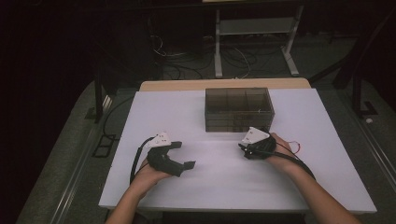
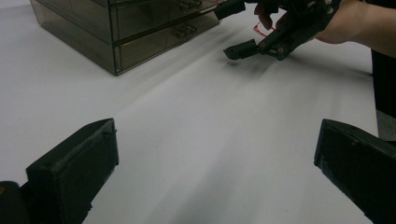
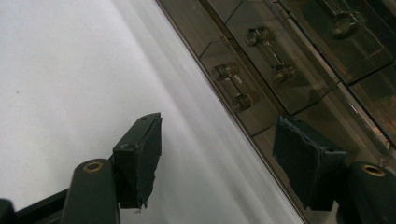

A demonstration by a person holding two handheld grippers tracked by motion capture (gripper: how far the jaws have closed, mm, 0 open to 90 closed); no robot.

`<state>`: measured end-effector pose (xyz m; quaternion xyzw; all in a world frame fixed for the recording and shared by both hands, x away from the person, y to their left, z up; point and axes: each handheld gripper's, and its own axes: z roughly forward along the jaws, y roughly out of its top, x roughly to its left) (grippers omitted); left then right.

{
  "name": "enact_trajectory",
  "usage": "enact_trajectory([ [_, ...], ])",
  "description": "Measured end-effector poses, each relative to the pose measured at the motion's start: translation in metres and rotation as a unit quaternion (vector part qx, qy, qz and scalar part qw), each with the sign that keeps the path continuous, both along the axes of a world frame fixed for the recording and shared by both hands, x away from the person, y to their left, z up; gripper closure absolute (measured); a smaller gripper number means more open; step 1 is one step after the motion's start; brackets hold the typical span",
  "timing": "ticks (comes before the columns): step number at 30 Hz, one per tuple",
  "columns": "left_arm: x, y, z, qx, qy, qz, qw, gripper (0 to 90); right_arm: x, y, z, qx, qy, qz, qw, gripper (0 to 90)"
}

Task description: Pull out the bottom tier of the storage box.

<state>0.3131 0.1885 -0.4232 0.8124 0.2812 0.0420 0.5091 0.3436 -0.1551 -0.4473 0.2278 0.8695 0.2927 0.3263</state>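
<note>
The smoky plastic drawer box (image 1: pixel 239 109) is placed at the far middle of the white table (image 1: pixel 196 186). The right gripper (image 1: pixel 247 150) is held just before its drawer front, jaws parted, nothing grasped. The left gripper (image 1: pixel 185 156) is kept wide open over bare table, well apart from the box.

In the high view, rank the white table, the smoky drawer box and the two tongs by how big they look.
1. White table.
2. Smoky drawer box.
3. Left tongs and right tongs: they look much alike, so no ranking between them.
</note>
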Motion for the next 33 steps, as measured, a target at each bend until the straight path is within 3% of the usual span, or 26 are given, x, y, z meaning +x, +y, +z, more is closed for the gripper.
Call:
enact_trajectory([
  [13, 0.000, 0.000, 0.000, -0.001, 0.000, 0.001, 1.0000, 0.0, -0.003, 0.004, -0.003, -0.042, -0.031, 0.002, 0.9986, 38.7],
  [21, 0.000, 0.000, 0.000, -0.001, 0.000, 0.001, 1.0000, 0.0, -0.006, 0.008, -0.004, -0.082, -0.063, 0.012, 0.9946, 41.8],
  [33, 0.000, 0.000, 0.000, 0.001, -0.002, 0.001, 1.0000, 0.0, -0.009, 0.012, -0.007, -0.121, -0.088, 0.017, 0.9886, 44.7],
])
